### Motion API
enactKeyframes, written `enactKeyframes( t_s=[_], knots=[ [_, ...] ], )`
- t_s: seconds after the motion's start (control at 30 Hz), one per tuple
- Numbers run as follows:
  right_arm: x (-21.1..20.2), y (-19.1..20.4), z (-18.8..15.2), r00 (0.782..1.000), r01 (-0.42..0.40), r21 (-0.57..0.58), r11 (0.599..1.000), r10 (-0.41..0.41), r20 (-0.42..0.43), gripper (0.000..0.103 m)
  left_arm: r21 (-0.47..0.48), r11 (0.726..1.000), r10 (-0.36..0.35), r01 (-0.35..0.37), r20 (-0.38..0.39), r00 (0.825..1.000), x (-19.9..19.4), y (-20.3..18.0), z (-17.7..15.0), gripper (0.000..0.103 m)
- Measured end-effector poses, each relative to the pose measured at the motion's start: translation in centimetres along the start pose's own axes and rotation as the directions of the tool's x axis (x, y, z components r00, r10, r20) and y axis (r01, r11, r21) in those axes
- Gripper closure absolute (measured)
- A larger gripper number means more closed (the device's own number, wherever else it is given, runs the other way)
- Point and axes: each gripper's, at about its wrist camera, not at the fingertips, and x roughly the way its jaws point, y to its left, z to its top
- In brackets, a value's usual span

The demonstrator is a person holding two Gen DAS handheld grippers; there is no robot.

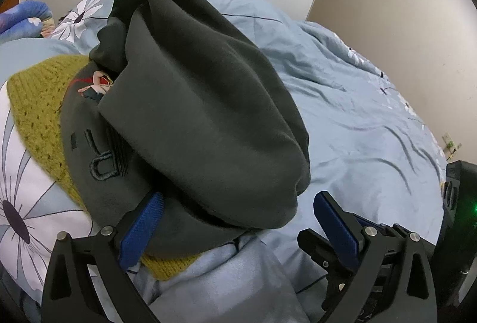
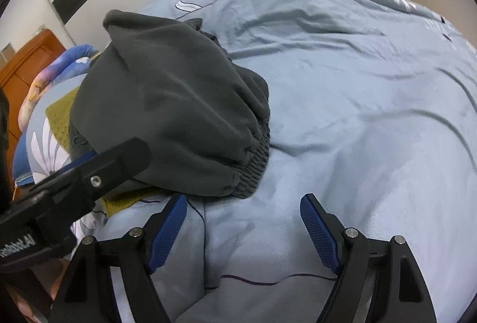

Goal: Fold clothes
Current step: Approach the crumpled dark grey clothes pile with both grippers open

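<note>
Left claw (image 1: 238,221) wide open, empty — 1 pad under the grey top's (image 1: 190,102) near hem | right claw (image 2: 243,229) wide open, empty, just short of hem | top on bed (image 2: 357,114), long axis running away | left nearer

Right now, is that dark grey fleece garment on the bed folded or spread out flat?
Folded: the dark grey fleece garment is doubled over itself in a thick bundle, its elastic hem bunched at one end.
</note>
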Motion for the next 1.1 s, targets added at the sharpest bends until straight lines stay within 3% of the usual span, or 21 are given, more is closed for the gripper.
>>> enactKeyframes(
  t_s=[0.2, 0.27, 0.33, 0.43, 1.1],
  knots=[
    [-0.3, 0.1, -0.8, 0.999, 0.045, -0.063, 0.997, -0.047, -0.025, 0.021, 0.011, 1.000, 0.000, 0.000, -0.025, 1.000, 0.2, 1.7, 0.3, 0.001],
    [0.0, -0.4, -1.0, 0.998, 0.047, -0.062, 0.997, -0.050, -0.043, 0.021, 0.043, 0.998, 0.044, -0.044, -0.004, 0.999, -0.1, 0.3, -0.4, 0.001],
    [-0.3, -0.6, -1.6, 0.998, 0.045, -0.071, 0.996, -0.048, -0.038, 0.021, 0.037, 0.999, 0.033, -0.033, -0.007, 0.999, -0.4, 0.5, -0.6, 0.001],
    [0.8, -0.1, -0.5, 0.995, 0.066, -0.018, 0.998, -0.068, -0.068, 0.021, 0.029, 0.999, 0.017, -0.017, -0.025, 1.000, 0.4, 0.6, 0.3, 0.001],
    [0.5, -0.3, 0.0, 0.995, 0.061, -0.009, 0.998, -0.062, -0.083, 0.021, 0.031, 0.999, 0.022, -0.022, -0.019, 1.000, 1.0, -0.7, -0.6, 0.001]
  ],
)
